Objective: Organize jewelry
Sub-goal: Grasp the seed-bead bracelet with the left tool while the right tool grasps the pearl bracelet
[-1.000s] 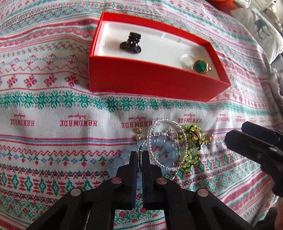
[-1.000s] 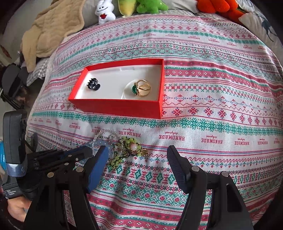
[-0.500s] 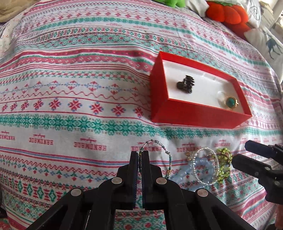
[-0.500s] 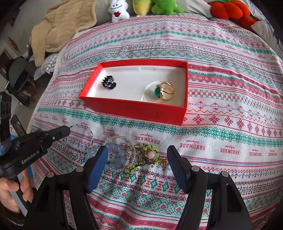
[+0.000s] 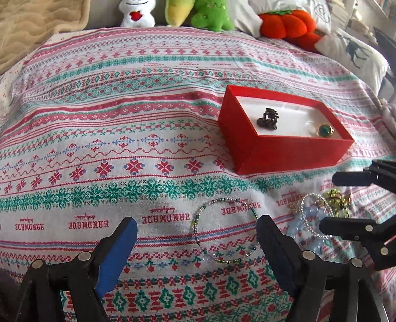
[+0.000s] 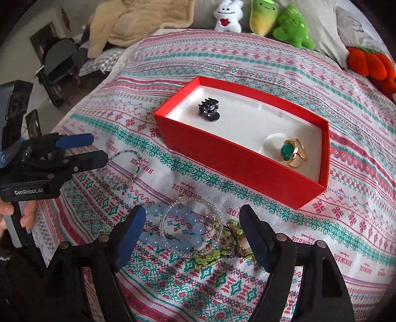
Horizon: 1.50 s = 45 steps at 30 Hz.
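Observation:
A thin green beaded bracelet (image 5: 194, 229) (image 6: 135, 171) lies flat on the patterned bedspread. My left gripper (image 5: 196, 221) (image 6: 99, 148) is over it, jaws opening wide, pads off it. My right gripper (image 6: 192, 210) (image 5: 329, 203) is low over a tangled pile, jaws opening, touching nothing: a blue bead bracelet (image 6: 173, 237), a clear bead bracelet (image 6: 168, 213) and a yellow-green beaded piece (image 6: 217, 255). Behind stands a red box (image 5: 284, 153) (image 6: 235, 158) with a black hair claw (image 5: 268, 119) (image 6: 209, 109) and a gold ring with a green stone (image 5: 325, 130) (image 6: 292, 152).
Plush toys line the bed's far edge: a white one (image 6: 227, 16), green ones (image 6: 292, 27) and an orange pumpkin (image 5: 284, 22). A beige blanket (image 6: 138, 22) lies at the back left, a deer-print pillow (image 5: 354, 54) at the right. A person's hand (image 6: 14, 213) holds the left gripper.
My left gripper, shut before, dragged the thin green bracelet left out of the pile, then opened and let it go. My right gripper came closer over the pile and rolled.

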Motion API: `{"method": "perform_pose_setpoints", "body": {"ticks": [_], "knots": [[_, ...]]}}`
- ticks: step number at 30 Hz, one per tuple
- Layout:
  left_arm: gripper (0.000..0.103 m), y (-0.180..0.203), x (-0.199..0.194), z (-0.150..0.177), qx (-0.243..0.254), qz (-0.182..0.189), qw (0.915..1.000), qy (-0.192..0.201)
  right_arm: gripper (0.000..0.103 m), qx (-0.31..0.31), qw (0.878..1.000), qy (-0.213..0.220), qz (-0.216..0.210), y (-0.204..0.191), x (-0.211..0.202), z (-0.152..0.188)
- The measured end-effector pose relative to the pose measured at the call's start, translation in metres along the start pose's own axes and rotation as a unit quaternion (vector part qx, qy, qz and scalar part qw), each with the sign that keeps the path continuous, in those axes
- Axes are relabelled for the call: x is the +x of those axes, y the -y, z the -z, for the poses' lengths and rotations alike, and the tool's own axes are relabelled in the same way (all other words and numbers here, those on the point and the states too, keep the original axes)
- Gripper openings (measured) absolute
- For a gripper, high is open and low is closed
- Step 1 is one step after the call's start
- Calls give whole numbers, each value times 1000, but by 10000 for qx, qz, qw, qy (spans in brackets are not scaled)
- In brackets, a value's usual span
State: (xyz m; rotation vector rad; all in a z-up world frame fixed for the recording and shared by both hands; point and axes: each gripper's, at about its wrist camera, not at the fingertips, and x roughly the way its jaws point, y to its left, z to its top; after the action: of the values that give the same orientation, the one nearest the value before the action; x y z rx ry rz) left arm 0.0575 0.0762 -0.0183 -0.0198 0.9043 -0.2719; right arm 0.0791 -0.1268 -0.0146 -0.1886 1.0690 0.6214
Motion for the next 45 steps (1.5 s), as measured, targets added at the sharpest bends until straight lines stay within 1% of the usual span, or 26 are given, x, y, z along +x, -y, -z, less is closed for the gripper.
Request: {"method": "perform_pose_setpoints", "body": {"ticks": [3, 7, 9, 12, 18, 20, 22, 25, 26, 27, 28, 30, 32, 35, 40, 45], "knots": [[92, 6, 5, 9, 348, 77, 9994, 33, 81, -280, 9995, -99, 77, -4, 10, 4], [94, 18, 19, 18, 777, 102, 9968, -167, 81, -448, 9984, -317, 126, -6, 25, 10], [94, 20, 27, 21, 891, 55, 9956, -279, 81, -512, 9981, -319, 153, -6, 28, 12], [94, 17, 30, 19, 862, 97, 9959, -274, 81, -517, 9982, -285, 133, -5, 29, 12], [94, 11, 31, 12, 751, 326, 9962, -308, 81, -631, 9976, -240, 162, -8, 30, 12], [94, 10, 30, 10, 707, 459, 9959, -324, 80, -666, 9974, -219, 179, -10, 31, 11], [93, 10, 30, 7, 627, 604, 9956, -341, 72, -679, 9974, -189, 179, -12, 30, 12], [87, 12, 28, 4, 533, 840, 9944, -346, 64, -685, 9973, -177, 180, -16, 28, 11], [83, 14, 28, 4, 551, 864, 9941, -356, 63, -688, 9973, -174, 186, -16, 28, 11], [79, 16, 28, 4, 590, 862, 9938, -377, 62, -688, 9973, -171, 186, -17, 28, 11], [77, 19, 29, 5, 640, 843, 9936, -405, 61, -688, 9973, -169, 186, -17, 28, 10], [66, 22, 31, 6, 710, 771, 9935, -441, 60, -692, 9973, -170, 190, -17, 28, 10], [59, 24, 32, 5, 755, 661, 9940, -440, 60, -695, 9972, -167, 200, -17, 27, 9], [59, 22, 32, 2, 685, 687, 9943, -447, 60, -678, 9974, -151, 215, -17, 25, 7], [58, 21, 30, 3, 712, 648, 9944, -437, 60, -634, 9977, -58, 215, -15, 18, 4], [58, 18, 23, -1, 629, 627, 9955, -320, 60, -580, 9981, 79, 181, -12, 7, 0]]}}
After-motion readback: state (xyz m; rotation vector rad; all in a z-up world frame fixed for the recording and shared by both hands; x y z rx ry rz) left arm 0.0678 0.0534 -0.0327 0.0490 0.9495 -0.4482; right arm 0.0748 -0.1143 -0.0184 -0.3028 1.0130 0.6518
